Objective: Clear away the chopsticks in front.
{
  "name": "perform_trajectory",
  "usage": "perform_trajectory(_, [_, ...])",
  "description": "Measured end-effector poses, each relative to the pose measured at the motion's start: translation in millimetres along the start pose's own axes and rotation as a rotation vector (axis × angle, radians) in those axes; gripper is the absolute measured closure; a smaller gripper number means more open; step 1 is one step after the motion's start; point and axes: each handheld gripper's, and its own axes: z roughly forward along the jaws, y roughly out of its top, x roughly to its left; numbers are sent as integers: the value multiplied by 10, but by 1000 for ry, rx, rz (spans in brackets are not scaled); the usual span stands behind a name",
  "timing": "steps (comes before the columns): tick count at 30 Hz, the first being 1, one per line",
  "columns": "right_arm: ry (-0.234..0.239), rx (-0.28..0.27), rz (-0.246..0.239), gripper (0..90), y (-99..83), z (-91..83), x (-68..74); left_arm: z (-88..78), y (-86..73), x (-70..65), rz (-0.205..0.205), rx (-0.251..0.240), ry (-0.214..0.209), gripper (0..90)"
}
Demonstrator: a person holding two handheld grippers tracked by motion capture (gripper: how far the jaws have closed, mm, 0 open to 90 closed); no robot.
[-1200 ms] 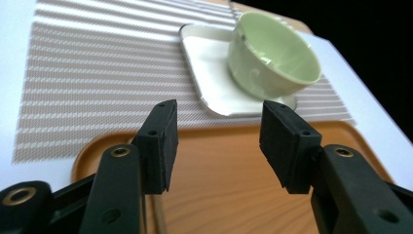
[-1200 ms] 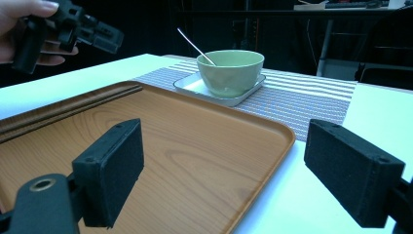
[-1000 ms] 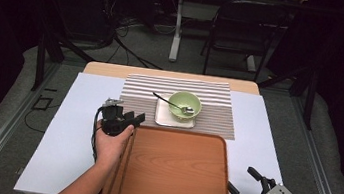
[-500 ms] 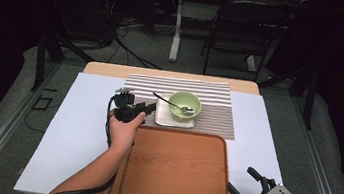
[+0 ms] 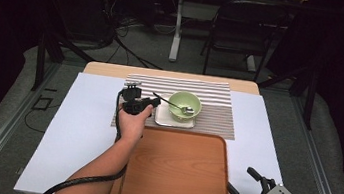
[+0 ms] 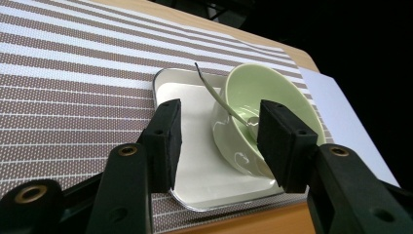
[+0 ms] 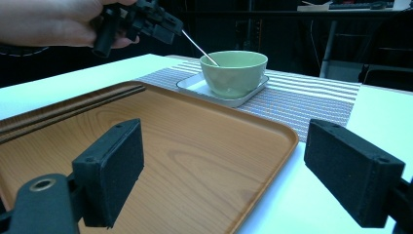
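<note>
Left claw (image 5: 155, 103): spread, empty, centre frame beside spoon handle.
Right claw (image 5: 244, 184): spread, idle, lower right.
Spoon (image 6: 221, 97): leaning in green bowl (image 5: 184, 104), upper centre.
Advice: straddle the handle, close gently.

Bowl on plate on mat, tray lying in front, all on the desk.

The mat (image 5: 209, 107) is lying at the far middle of the desk (image 5: 75, 124), and the plate (image 5: 167, 119) is sitting on the mat's near edge. The bowl (image 5: 185, 104) is standing on the plate, with the spoon (image 5: 171, 103) resting in it, handle sticking out to the left. The tray (image 5: 175, 170) is lying just in front of the plate. The left gripper (image 5: 139, 105) is hovering just left of the bowl; the right gripper (image 5: 248, 193) is waiting beside the tray's near right corner.
</note>
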Motion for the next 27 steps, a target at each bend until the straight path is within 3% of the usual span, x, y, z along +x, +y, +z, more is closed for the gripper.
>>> perform_trajectory(16, [7, -6, -10, 142, 8, -4, 4, 384, -5, -61, -34, 30, 38, 482])
perform_trajectory(20, [9, -7, -8, 142, 10, -7, 9, 482, -12, -68, -21, 25, 51, 464])
perform_trajectory(25, [11, -8, -7, 142, 11, -8, 8, 600, -36, -69, -57, 32, 26, 446])
perform_trajectory(27, [13, -9, -9, 142, 12, -9, 7, 631, -40, -85, -52, 35, 24, 435])
